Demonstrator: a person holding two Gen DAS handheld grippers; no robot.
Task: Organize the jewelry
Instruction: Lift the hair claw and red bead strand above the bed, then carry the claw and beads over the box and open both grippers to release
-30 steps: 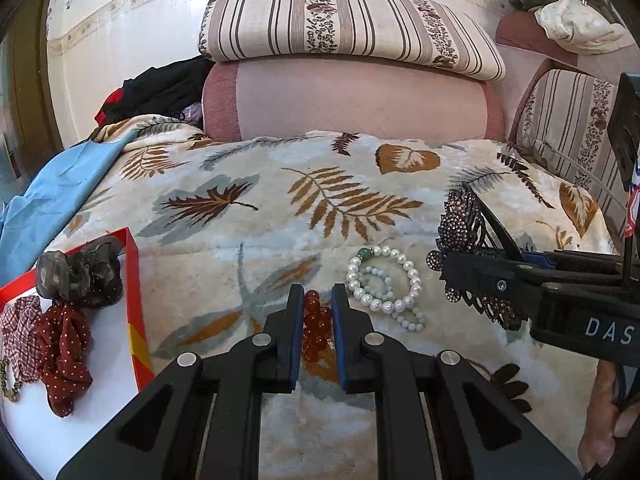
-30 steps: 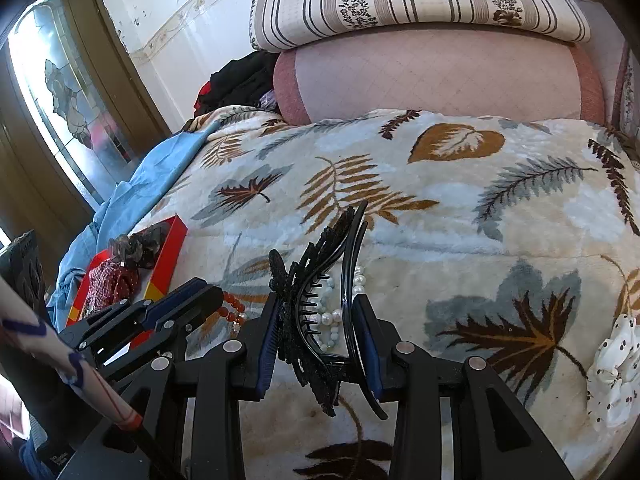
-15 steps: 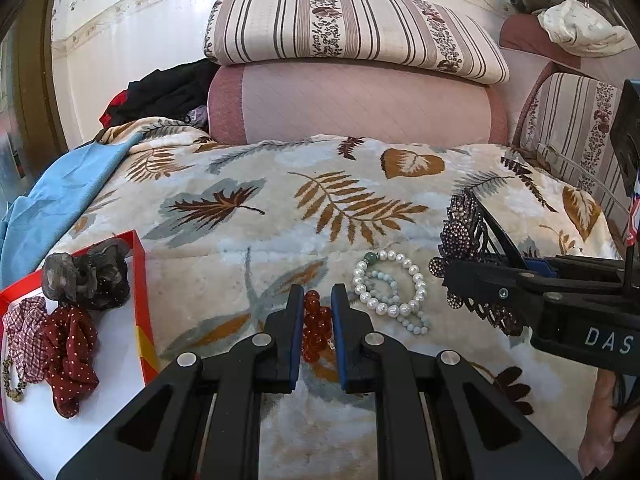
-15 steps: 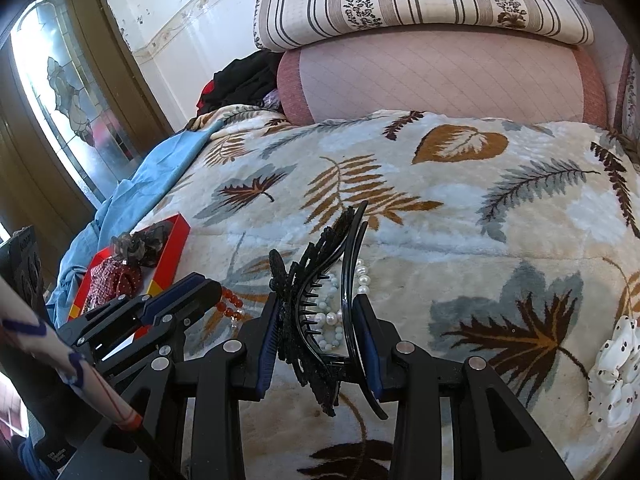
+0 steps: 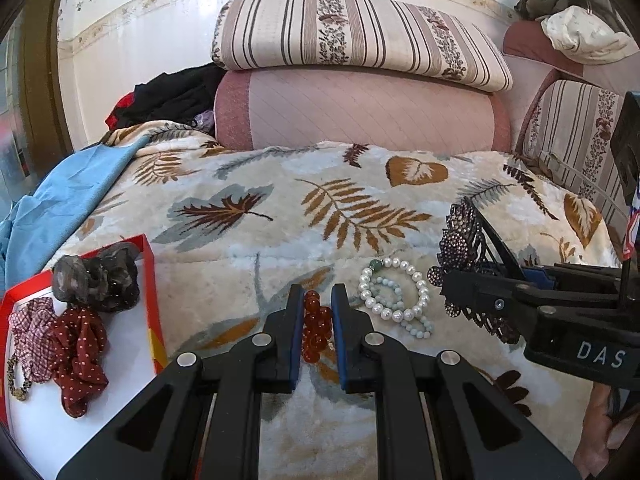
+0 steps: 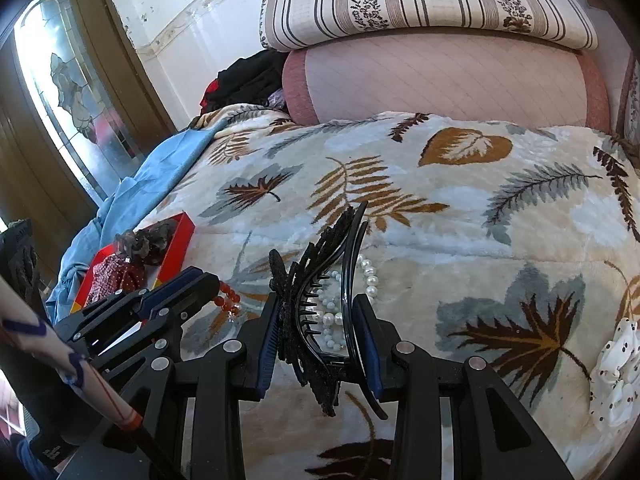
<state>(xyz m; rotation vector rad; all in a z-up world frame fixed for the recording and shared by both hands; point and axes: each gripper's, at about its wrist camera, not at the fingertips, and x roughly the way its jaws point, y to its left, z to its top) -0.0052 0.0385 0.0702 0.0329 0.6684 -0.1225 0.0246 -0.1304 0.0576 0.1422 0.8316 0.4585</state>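
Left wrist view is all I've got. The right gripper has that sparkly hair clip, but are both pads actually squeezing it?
Observer: Yes. In the right wrist view the right gripper pinches the hair clip between both pads, and the clip's inner teeth show.
Operator: Is anything loose further right of it?
Observer: A white dotted scrunchie lies on the blanket at the far right edge.

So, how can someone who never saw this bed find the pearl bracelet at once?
Look at the leaf-patterned blanket on the bed, near its front edge. The pearl bracelet lies flat there, between the red bead bracelet and the black hair clip. It alone is a white ring with one green bead.
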